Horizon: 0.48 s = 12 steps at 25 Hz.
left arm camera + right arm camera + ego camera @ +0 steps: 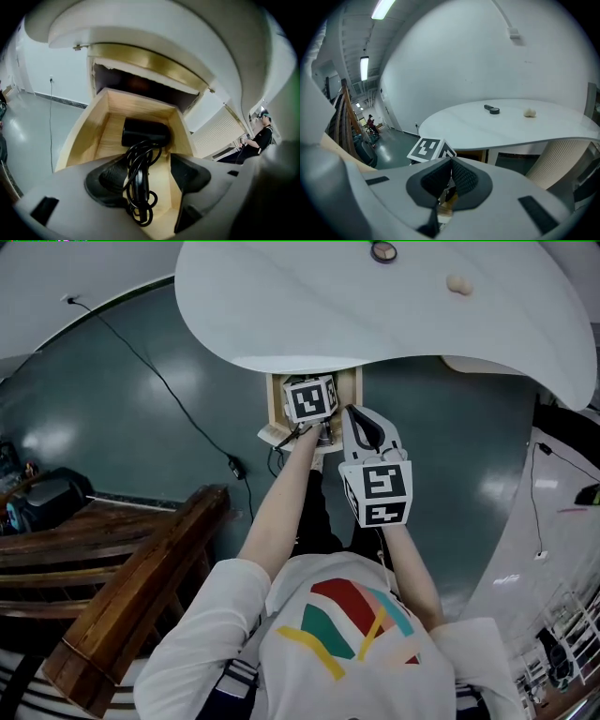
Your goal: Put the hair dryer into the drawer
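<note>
The black hair dryer (145, 132) lies inside the open light-wood drawer (82, 136), its cord (140, 187) looped over the handle. My left gripper (146, 169) hangs just above the drawer, open. The handle and cord show between its black pads (108, 178), and neither pad presses on them. In the head view the left gripper (311, 401) covers the drawer (274, 401) under the white table (375, 306), hiding the dryer. My right gripper (354, 418) is beside it on the right, above the drawer. It (451, 163) is shut with nothing between its pads.
A small dark round object (492, 109) and a pale lump (529, 112) sit on the tabletop. A wooden bench (141, 568) stands at the left, and a black cable (169, 390) runs across the green floor. A person sits far off (260, 138).
</note>
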{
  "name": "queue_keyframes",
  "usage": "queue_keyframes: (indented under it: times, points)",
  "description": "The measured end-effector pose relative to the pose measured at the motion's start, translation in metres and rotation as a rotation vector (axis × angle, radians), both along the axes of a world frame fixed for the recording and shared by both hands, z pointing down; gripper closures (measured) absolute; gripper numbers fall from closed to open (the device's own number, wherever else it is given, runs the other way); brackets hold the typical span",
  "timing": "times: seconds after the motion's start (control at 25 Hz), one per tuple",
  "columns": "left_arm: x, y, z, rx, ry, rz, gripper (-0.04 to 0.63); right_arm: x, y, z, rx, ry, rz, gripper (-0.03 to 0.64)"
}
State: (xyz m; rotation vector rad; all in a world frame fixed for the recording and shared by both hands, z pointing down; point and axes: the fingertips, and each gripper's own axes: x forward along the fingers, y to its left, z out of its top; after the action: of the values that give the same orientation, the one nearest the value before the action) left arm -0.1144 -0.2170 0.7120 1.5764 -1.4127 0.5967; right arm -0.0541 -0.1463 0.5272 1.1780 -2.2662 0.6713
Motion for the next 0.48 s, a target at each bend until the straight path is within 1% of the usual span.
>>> queue_keyframes:
  times: [0.2, 0.28, 0.36, 0.48]
  points:
    - [0.006, 0.010, -0.037, 0.020, 0.009, 0.044, 0.305, -0.001, -0.007, -0.026, 0.035, 0.002, 0.014, 0.606]
    - [0.009, 0.014, -0.052, 0.037, 0.008, 0.063, 0.327, 0.001, -0.010, -0.035, 0.054, 0.007, 0.019, 0.606]
    - [0.012, 0.019, -0.070, 0.062, 0.006, 0.092, 0.353, 0.004, -0.013, -0.045, 0.071, 0.010, 0.027, 0.606]
    - [0.016, 0.027, -0.102, 0.119, 0.011, 0.115, 0.362, 0.005, -0.019, -0.064, 0.105, 0.007, 0.037, 0.606]
